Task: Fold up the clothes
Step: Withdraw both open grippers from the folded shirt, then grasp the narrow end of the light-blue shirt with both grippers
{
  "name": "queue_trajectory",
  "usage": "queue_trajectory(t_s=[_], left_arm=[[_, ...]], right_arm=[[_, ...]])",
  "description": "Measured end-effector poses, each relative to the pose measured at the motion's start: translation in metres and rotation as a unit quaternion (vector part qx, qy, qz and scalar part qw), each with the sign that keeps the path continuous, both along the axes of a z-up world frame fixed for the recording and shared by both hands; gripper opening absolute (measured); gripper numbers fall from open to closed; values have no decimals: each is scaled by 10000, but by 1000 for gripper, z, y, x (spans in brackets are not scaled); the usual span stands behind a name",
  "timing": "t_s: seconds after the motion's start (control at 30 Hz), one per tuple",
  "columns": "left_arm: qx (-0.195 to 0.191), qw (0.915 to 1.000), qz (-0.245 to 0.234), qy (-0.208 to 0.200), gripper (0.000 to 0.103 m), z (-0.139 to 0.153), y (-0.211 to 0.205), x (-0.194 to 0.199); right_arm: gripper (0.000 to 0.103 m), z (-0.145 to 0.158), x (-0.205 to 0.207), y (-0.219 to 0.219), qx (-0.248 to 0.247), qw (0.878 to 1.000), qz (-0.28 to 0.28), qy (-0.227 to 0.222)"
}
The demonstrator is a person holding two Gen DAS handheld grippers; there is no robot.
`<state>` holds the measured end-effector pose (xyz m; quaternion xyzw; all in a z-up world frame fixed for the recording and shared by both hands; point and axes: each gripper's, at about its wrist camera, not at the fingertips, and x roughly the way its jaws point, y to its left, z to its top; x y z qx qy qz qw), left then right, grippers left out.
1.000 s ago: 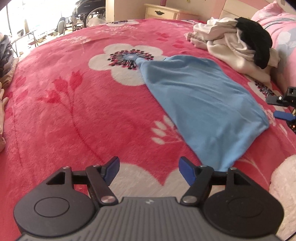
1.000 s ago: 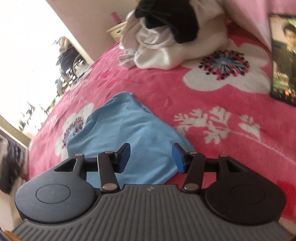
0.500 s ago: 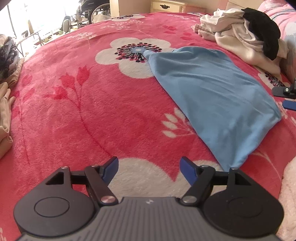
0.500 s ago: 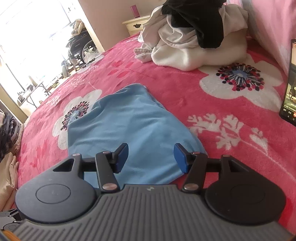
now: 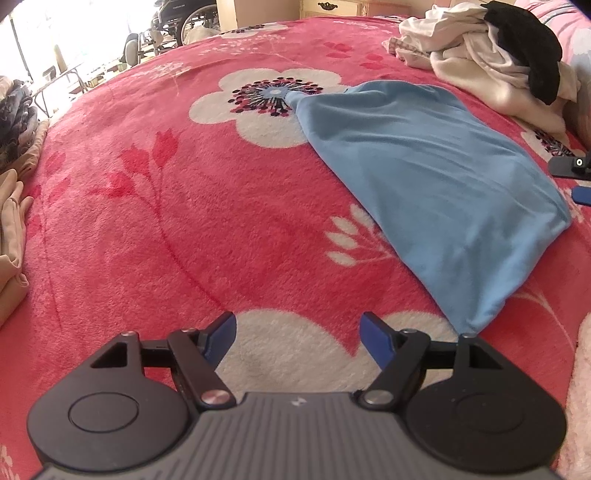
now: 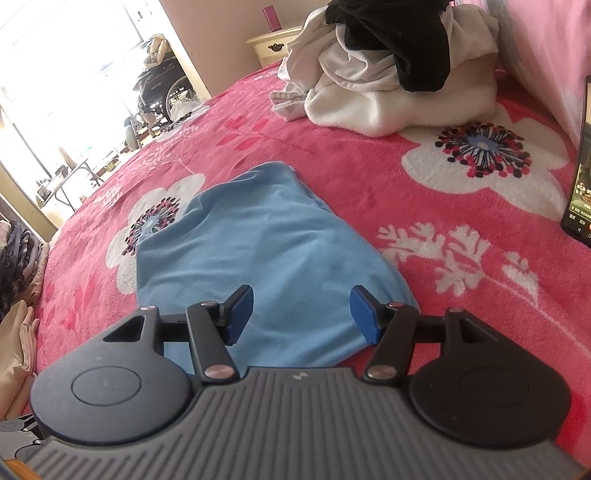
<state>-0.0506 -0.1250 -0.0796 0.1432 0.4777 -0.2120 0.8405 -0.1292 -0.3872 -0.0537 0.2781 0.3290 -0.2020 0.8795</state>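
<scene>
**Ana:** Left wrist view first: the left tool [image 5: 297, 334] hangs over the bed with its blue pads wide apart and nothing between them, only a white flower of the red blanket [image 5: 155, 221] beneath.

**Ben:** And the blue garment [image 5: 424, 184]?

**Ana:** It lies flat on the blanket, ahead and to the right of that tool, running from a near corner just beside the right-hand finger up to a narrow end on a big white flower.

**Ben:** In the right wrist view, the right tool [image 6: 301, 310] is over the near end of the same garment [image 6: 258, 254]. Its jaws are opening; the cloth shows in the gap between the pads, but they do not press on it.

**Ana:** Further out?

**Ben:** A heap of white clothes [image 6: 388, 88] with a black piece [image 6: 399, 33] on top sits at the far side of the bed, well apart from the blue one. A phone [image 6: 580, 166] with a lit screen stands at the right edge.

**Ana:** At my left edge, folded beige clothes [image 5: 9, 240] lie at the side of the bed. A wheelchair [image 5: 188, 18] stands in the bright room behind.
</scene>
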Motion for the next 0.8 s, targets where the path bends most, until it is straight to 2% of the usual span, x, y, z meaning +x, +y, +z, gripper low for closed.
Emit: queue_trajectory(t_s=[0.07,0.2,0.37,0.43,0.5,0.57,0.7,0.8], left_arm=[[-37,10000,5,-16,75,0,0,0],[-755,9971,7,51,75,5,6,15],[-1632,9864,21,202,75,6,8,44],[-1898,9815,-13,241,71,4,5,59],[-2069,9777,-22,371,62,-4,0,76],[-2197,9742,-29,518,57,-12,-5,91],[-2361,9695,-197,623,55,-27,-12,112],[-2493,9657,-392,612,56,-30,-19,123]], right_arm=[[58,0,0,1,16,10000,18,4],[59,4,2,2,139,9997,185,-47],[63,13,24,-21,257,9966,678,-402],[66,12,41,-40,263,9949,842,-497],[70,7,58,-64,432,9914,1048,-650],[70,-7,76,-90,645,9887,1209,-608],[71,-38,108,-130,1082,9816,1529,-372],[73,-64,129,-144,1528,9707,1843,-217]])
